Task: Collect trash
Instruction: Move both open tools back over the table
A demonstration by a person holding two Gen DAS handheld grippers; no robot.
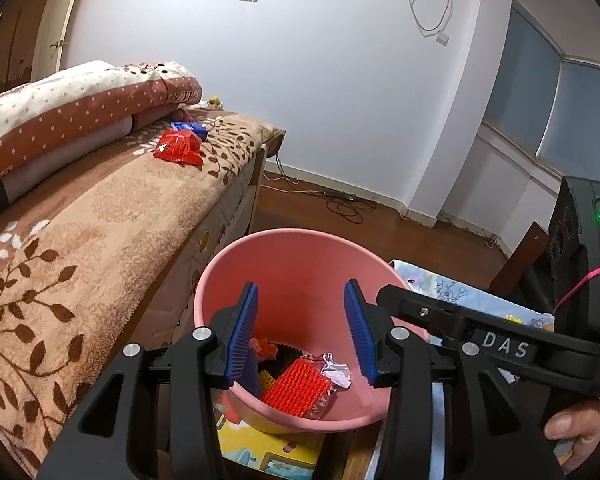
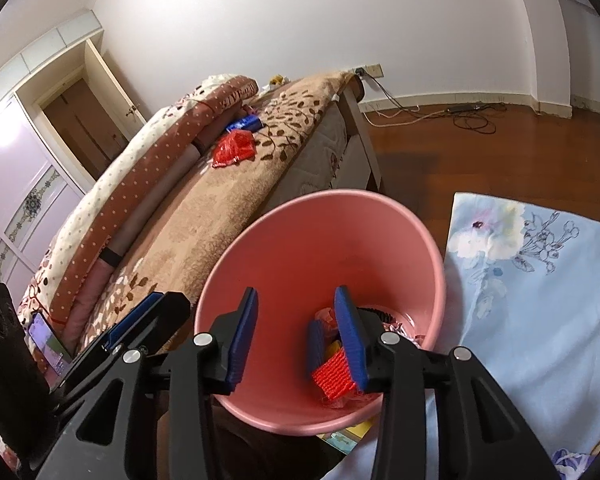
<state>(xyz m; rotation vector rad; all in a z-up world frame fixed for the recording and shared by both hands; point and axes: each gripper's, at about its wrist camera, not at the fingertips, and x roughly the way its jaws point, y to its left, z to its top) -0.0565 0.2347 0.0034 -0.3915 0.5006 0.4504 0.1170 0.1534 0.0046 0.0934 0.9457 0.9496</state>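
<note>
Two hand-held grippers hang over the pink bin, both w/ jaws apart and nothing pinched. Left hand-held gripper sits at about 6 o'clock in its own view, blue pads spread wide over the pink bin. Right hand-held gripper is likewise over the bin mouth, pads parted, empty.

In the bin bottom: a red mesh piece, a crumpled silver-white wrapper at its 3 o'clock, plus other scraps too tangled to name.

Trash left to collect lies on the bed, up at 11 o'clock from the bin in the left view: a red foil wrapper and, touching it at about 1 o'clock, a blue wrapper. Both rest on the brown leaf blanket just beside the folded dotted quilt.

Handling, as a guess: both wrappers look v. light, thin, crinkly, slick foil/plastic, so they'd skate on a flat push and crush w/o harm. Best hold prob a raised crumpled ridge or free edge, pads closing across it from above; the plush blanket gives underneath, so press down a bit before closing. Red one is nearer the bed edge and less crowded by the quilt, so likely the easier pick
</note>
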